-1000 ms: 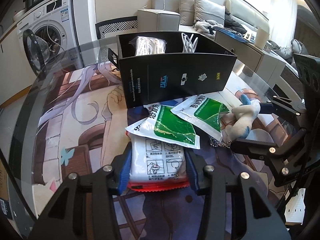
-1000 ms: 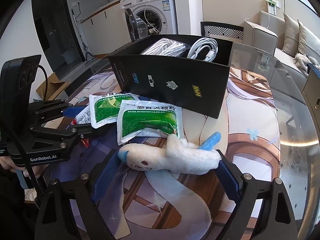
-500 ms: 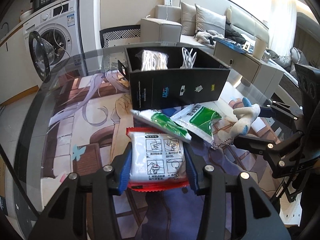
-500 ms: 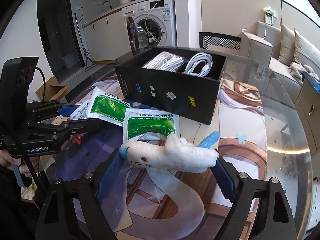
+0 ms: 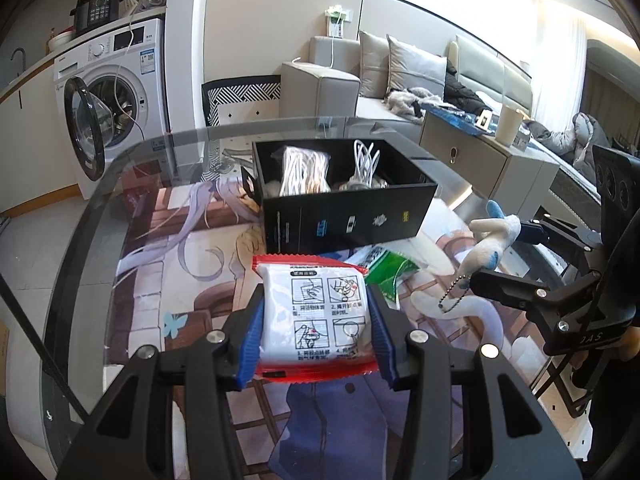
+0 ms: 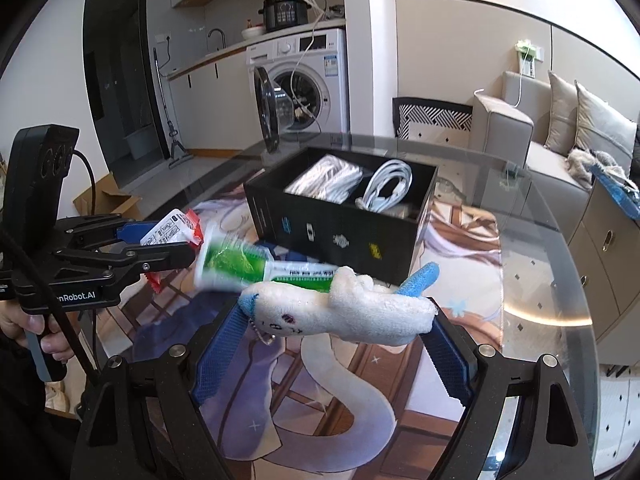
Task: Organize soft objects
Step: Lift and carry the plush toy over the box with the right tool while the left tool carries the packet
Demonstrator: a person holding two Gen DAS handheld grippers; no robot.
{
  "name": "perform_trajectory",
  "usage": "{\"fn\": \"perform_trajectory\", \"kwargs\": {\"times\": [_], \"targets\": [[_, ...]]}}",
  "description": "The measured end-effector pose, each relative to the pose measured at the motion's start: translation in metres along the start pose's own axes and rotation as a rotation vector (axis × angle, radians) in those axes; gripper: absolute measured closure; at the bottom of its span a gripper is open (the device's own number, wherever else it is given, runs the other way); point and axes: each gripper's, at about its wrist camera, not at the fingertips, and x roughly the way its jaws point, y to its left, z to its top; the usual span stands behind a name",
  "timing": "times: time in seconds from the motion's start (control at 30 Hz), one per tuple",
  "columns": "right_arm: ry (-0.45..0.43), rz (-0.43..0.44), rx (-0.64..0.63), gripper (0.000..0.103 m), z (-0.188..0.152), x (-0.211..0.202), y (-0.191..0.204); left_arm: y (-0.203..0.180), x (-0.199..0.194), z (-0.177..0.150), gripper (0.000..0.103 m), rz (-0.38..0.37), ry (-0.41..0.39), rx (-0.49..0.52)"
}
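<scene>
Your left tongs (image 5: 316,330) stand narrow, both blue pads clamped on the white packet with red edges (image 5: 320,312), which hangs clear of the desk (image 5: 80,240). Your right tongs (image 6: 328,354) stand wide, their jaws having just closed a little, and grip the white plush toy (image 6: 340,312) lengthwise, end to end. Green sachets (image 6: 240,266) lie just beyond, blurred. The black box (image 6: 340,216) holding white cables (image 6: 386,190) sits behind them.

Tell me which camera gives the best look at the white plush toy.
The right wrist view: the white plush toy lies across the frame, held end to end between the right gripper's jaws, face and blue tip visible. The left wrist view shows it smaller at the right edge, with its bead chain dangling.
</scene>
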Motion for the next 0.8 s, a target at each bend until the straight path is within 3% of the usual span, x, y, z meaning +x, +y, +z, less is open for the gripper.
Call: {"fn": "perform_trajectory", "kwargs": {"times": [0.8], "targets": [[-0.160, -0.035, -0.026, 0.016, 0.045, -0.053, -0.006, -0.002, -0.012, 0.035, 0.057, -0.007, -0.082, -0.003]]}}
